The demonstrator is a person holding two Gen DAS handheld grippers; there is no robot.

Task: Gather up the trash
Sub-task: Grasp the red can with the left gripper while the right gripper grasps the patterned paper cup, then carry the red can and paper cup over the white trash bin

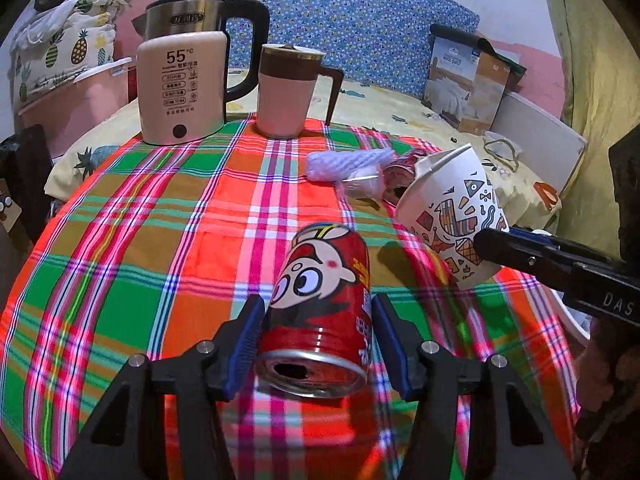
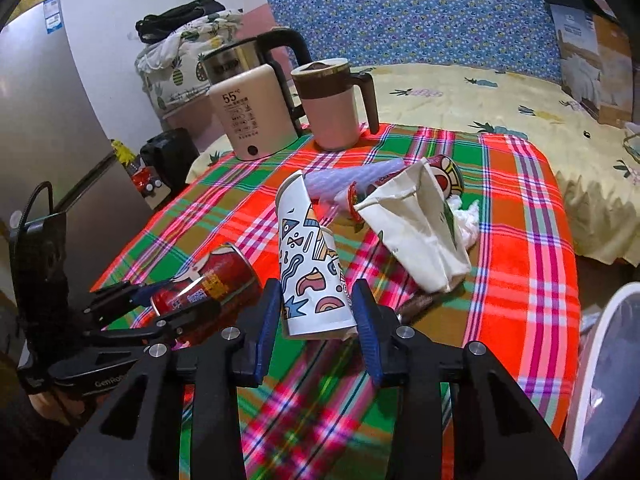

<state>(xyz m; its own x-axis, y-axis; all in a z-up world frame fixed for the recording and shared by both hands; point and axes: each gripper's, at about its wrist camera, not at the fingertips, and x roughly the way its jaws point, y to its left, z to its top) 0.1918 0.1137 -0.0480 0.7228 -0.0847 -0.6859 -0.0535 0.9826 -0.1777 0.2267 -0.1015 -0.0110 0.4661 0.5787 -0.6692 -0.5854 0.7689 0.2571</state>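
Both grips looking set: left gripper (image 1: pixel 318 332) fingers clamping the red can (image 1: pixel 320 304), right gripper (image 2: pixel 316 308) squeezing the paper cup (image 2: pixel 310 264), so I'd be lifting both w/o crushing or tipping dregs.

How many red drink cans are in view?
2: one can lies between the left gripper fingers; another can lies behind the crumpled bag. More may be hidden.

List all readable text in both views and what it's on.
"55°C": on the cream electric kettle; the smaller lines under it are too small to read.
"DAS": on the black right hand-held gripper.
"GenRob", cut off: on the black left hand-held gripper.
Red cartoon drink can: print blurred.
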